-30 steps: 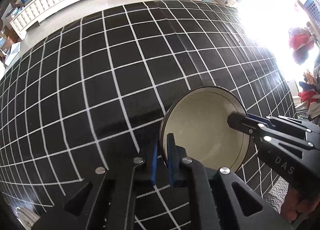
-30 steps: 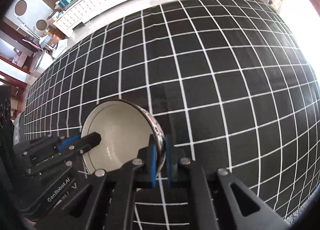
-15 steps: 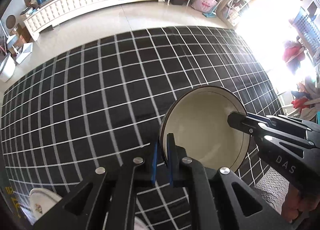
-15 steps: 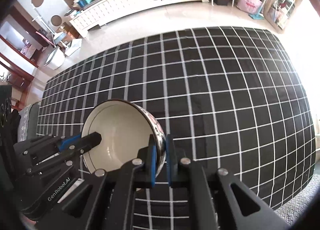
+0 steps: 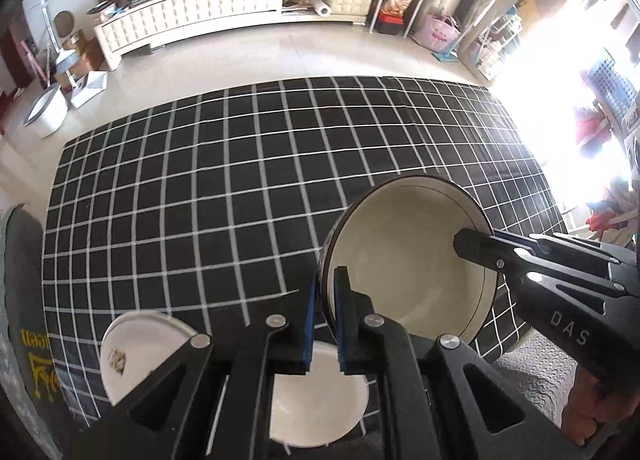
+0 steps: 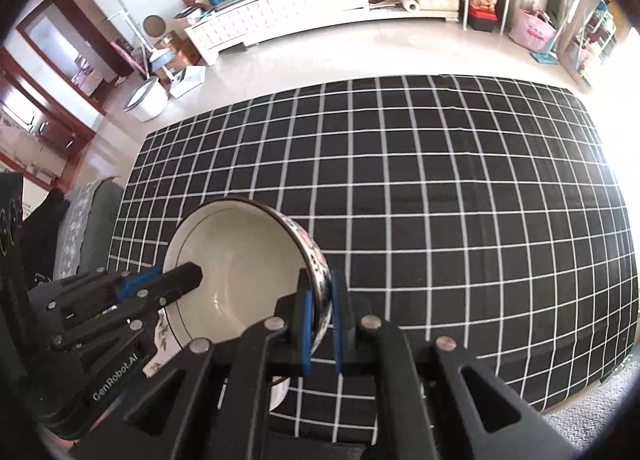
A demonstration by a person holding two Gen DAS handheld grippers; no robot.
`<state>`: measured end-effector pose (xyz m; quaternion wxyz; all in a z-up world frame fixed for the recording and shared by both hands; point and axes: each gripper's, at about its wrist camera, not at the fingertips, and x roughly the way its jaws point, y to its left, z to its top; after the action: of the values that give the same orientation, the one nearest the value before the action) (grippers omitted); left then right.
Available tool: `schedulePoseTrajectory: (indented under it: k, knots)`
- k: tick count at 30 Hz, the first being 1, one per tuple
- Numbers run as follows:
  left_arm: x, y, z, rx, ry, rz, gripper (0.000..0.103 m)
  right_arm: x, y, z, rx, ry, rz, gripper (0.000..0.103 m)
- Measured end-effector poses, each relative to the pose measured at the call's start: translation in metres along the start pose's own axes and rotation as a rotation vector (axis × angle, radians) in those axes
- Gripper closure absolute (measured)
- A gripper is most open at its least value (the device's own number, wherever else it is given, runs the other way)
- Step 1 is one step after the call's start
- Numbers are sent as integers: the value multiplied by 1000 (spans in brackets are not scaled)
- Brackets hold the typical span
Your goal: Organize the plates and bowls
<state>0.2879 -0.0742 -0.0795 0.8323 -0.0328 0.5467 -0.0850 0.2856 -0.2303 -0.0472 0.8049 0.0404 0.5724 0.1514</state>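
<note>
Down at the left, a white plate with a small flower print (image 5: 138, 356) and a plain white plate (image 5: 316, 400) are lying just beside each other on the black checked cloth (image 5: 240, 188) covering the desk. Above them, the left claw (image 5: 326, 324) is pinching the left rim of the cream bowl (image 5: 408, 264), which is hanging clear of the cloth. Over on the right, the right claw (image 6: 320, 324) is clamping the opposite rim.

Glossy ceramic bowl (image 5: 404, 260); cloth tablecloth (image 5: 224, 188)
</note>
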Motion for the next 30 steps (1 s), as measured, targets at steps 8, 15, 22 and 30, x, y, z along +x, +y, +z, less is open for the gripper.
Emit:
schedulePoseTrajectory:
  k: [8,15,22,30]
  knots:
    - [-7,30,-37,-44,9,-1,96,10,36,-24,-36,33,-10,92]
    - [-1,47,-83,-55,42,10,96,30,53,-48,-49,80,-18,92]
    - [13,58,-114,-55,73,4,96,48,60,-70,-45,127,-19,92]
    - [26,67,-132,-58,101,1,96,67,57,-88,-13,167,-5,92]
